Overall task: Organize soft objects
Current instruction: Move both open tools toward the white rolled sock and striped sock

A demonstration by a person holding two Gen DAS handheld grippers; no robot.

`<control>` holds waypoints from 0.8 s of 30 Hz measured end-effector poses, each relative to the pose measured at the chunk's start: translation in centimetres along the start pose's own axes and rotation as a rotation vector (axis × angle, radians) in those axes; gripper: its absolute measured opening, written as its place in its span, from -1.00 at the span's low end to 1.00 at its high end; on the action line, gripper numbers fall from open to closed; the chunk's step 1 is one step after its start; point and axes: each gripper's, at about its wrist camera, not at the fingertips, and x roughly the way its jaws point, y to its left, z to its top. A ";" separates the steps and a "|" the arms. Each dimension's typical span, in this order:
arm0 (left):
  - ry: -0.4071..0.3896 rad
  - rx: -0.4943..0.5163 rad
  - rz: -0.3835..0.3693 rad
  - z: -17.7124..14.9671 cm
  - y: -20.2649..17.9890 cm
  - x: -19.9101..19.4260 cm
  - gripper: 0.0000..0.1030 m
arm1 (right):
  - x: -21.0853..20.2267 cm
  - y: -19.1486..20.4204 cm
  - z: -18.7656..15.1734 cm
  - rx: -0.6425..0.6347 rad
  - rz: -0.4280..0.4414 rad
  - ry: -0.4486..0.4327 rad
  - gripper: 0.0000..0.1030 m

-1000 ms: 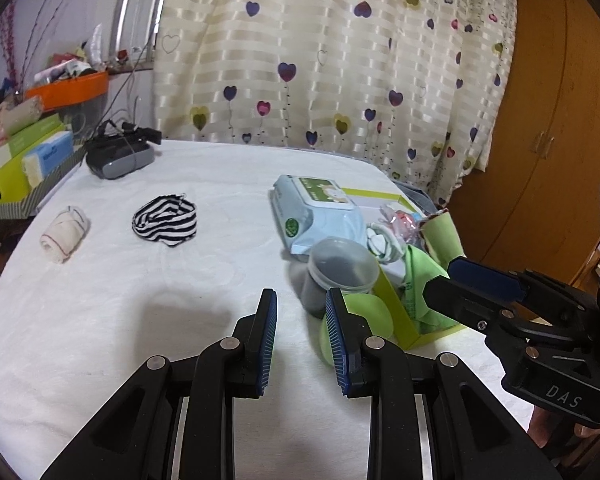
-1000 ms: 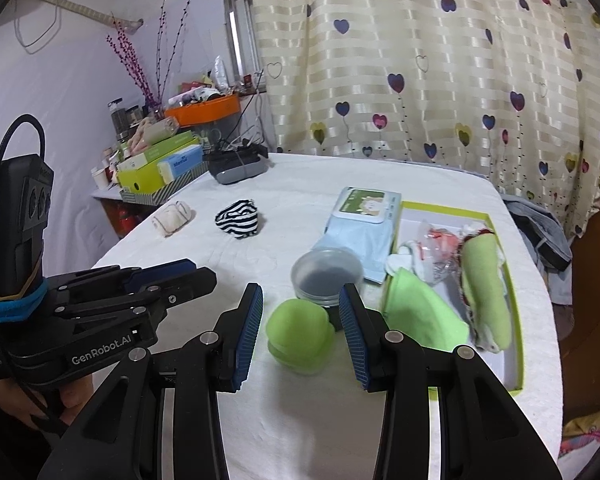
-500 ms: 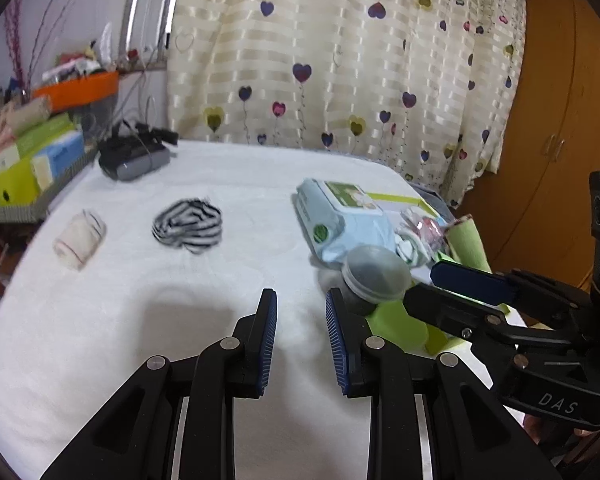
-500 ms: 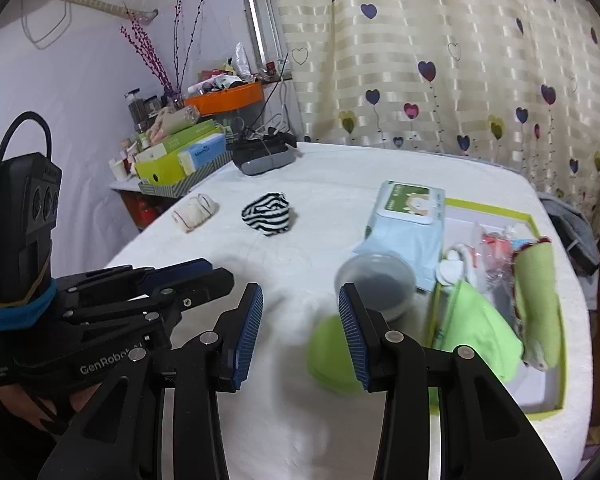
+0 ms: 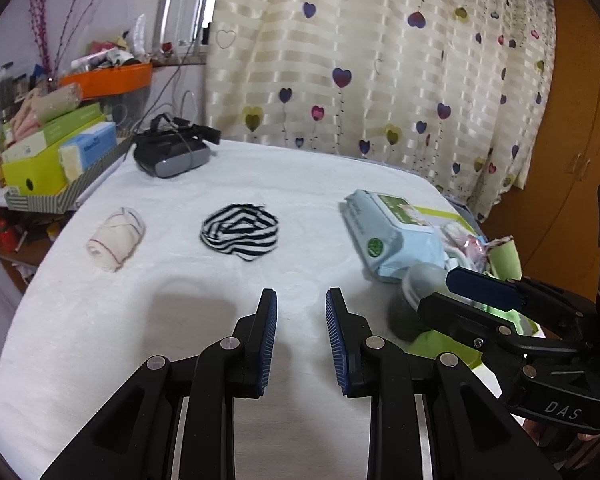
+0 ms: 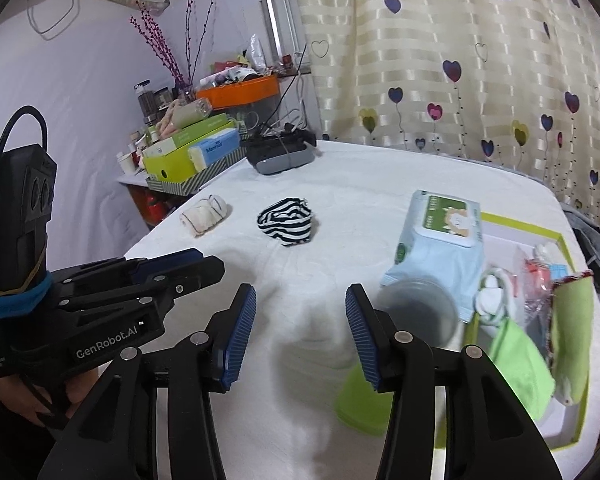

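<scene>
a: both tools empty? where's the striped cloth?

b: yes. left gripper and right gripper both spread, holding nothing; the cloth's at twelve o'clock, well apart.

a: risk?

b: a reaching right tool may knock the grey cup at two o'clock.

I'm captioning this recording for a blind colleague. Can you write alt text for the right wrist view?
The right tongs hang open and empty over a white table, a lime-green soft object just beside their right finger. Ahead lie a black-and-white striped cloth and a cream fabric roll; to the right, a wipes pack and a green-rimmed tray of soft items. The left tongs enter from the left.
</scene>
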 end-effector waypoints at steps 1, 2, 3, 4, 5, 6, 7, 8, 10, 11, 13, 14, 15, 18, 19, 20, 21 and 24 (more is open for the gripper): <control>-0.003 -0.003 0.005 0.1 0.4 -0.1 -0.54 | 0.2 0.3 0.2 -0.005 0.003 0.001 -0.07; -0.005 -0.006 0.008 0.1 0.7 -0.1 -0.54 | 0.3 0.5 0.3 -0.009 0.004 0.003 -0.07; -0.007 -0.010 0.014 0.2 1.1 -0.2 -0.54 | 0.4 0.7 0.4 -0.014 0.004 0.004 -0.07; -0.008 -0.013 0.020 0.2 1.5 -0.2 -0.54 | 0.6 1.0 0.6 -0.021 0.006 0.005 -0.07; -0.008 -0.015 0.025 0.2 1.8 -0.2 -0.53 | 0.8 1.2 0.7 -0.024 0.007 0.006 -0.07; -0.007 -0.018 0.032 0.3 2.2 -0.3 -0.53 | 1.0 1.4 0.8 -0.026 0.008 0.007 -0.07; -0.008 -0.022 0.040 0.4 2.6 -0.3 -0.53 | 1.2 1.6 1.0 -0.027 0.009 0.011 -0.07; -0.010 -0.026 0.047 0.5 3.0 -0.4 -0.53 | 1.5 1.9 1.3 -0.029 0.010 0.017 -0.07; -0.016 -0.028 0.059 0.6 3.8 -0.6 -0.53 | 1.8 2.3 1.6 -0.034 0.012 0.020 -0.07; -0.019 -0.031 0.065 0.7 4.2 -0.6 -0.53 | 2.1 2.6 1.8 -0.036 0.014 0.023 -0.07; -0.026 -0.038 0.074 0.8 5.1 -0.8 -0.43 | 2.5 3.0 2.2 -0.038 0.016 0.027 -0.07; -0.029 -0.043 0.078 0.9 5.5 -0.9 -0.34 | 2.9 3.3 2.4 -0.040 0.017 0.031 -0.07; -0.034 -0.049 0.080 0.9 6.0 -0.9 -0.25 | 3.2 3.5 2.6 -0.042 0.018 0.036 -0.07; -0.037 -0.059 0.088 1.0 7.2 -0.9 -0.25 | 4.2 4.0 3.0 -0.050 0.019 0.046 -0.07; -0.036 -0.062 0.093 1.0 7.6 -0.9 -0.25 | 4.5 4.0 3.1 -0.048 0.016 0.048 -0.07; -0.034 -0.066 0.094 1.0 8.0 -0.9 -0.25 | 5.0 4.0 3.2 -0.040 0.010 0.053 -0.07; -0.033 -0.066 0.093 0.9 8.3 -0.8 -0.25 | 5.2 4.0 3.3 -0.033 0.010 0.055 -0.07; -0.021 -0.062 0.100 1.1 9.7 -0.4 -0.25 | 6.8 4.2 3.8 -0.012 0.024 0.080 -0.07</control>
